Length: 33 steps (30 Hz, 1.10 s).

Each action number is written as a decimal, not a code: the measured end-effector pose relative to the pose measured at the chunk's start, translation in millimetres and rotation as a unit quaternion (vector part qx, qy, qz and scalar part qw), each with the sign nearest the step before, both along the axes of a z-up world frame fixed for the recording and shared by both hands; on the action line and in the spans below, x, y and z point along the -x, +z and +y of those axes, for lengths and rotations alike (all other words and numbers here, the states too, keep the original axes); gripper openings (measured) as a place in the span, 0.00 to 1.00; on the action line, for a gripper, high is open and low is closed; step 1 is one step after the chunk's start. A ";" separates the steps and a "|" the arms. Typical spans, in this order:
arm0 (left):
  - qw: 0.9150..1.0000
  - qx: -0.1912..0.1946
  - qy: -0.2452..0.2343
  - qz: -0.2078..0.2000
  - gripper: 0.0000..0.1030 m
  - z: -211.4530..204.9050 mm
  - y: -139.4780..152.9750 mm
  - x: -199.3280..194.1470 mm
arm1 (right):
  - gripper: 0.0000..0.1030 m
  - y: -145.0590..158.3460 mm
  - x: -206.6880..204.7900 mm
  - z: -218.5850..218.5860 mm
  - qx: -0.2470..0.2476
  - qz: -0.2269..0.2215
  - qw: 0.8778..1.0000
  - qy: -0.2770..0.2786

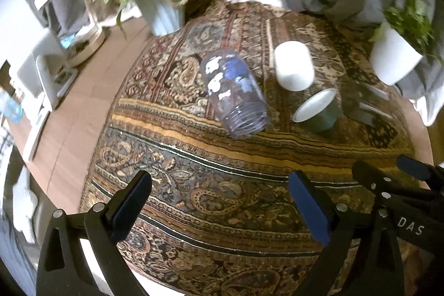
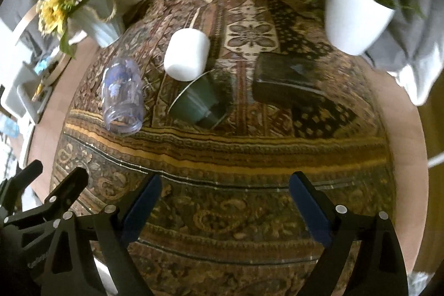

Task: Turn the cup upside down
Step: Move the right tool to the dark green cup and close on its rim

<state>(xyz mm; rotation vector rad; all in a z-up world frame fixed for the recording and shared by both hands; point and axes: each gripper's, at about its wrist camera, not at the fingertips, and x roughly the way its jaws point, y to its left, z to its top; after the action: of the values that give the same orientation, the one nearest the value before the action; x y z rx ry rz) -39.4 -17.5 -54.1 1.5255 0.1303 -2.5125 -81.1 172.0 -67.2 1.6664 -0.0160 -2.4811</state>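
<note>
From the left wrist view nothing is flipped yet, I judge: the green cup [image 1: 319, 110] lies on its side near the middle of the patterned cloth [image 1: 194, 201], white inside showing, between the clear glass [image 1: 234, 94] and a dark glass tumbler [image 1: 366, 107], just beside the white cup [image 1: 294, 65]; the left gripper [image 1: 219, 201] hangs wide and empty, well short. From the right wrist view the green cup [image 2: 198, 104] lies ahead of the right gripper [image 2: 224, 201], also spread wide, near the cloth's front edge.

Directly ahead of your left gripper [image 1: 219, 179] lies a brown paisley-patterned cloth [image 1: 172, 157]. Far ahead to its left stands a white ribbed vase of yellow sunflowers [image 1: 163, 10]; far ahead right, a white pot of green foliage [image 1: 394, 57].
</note>
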 end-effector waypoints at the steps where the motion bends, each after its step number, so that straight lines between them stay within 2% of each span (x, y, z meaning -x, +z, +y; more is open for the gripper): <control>1: 1.000 -0.002 0.007 -0.004 0.98 -1.3 -3.1 1.6 | 0.91 -3.5 5.5 -2.9 -0.002 -0.004 1.000 0.010; 9: 0.998 -0.011 0.051 -0.034 0.98 -9.2 -28.7 14.4 | 0.88 -29.1 40.6 -22.6 -0.010 -0.026 0.997 0.067; 24: 0.995 -0.020 0.076 -0.060 0.98 -7.1 -57.0 32.1 | 0.82 -60.9 78.6 -39.2 -0.029 -0.037 0.991 0.124; 33: 0.993 -0.025 0.093 -0.063 0.98 -13.5 -64.4 38.9 | 0.70 -66.9 89.9 -48.5 -0.033 -0.025 0.989 0.139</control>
<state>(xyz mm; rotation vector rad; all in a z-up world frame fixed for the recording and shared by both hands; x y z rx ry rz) -78.3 -31.0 -118.5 1.6055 0.3028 -2.2792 -171.0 123.4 -134.2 1.6280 0.2759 -2.2554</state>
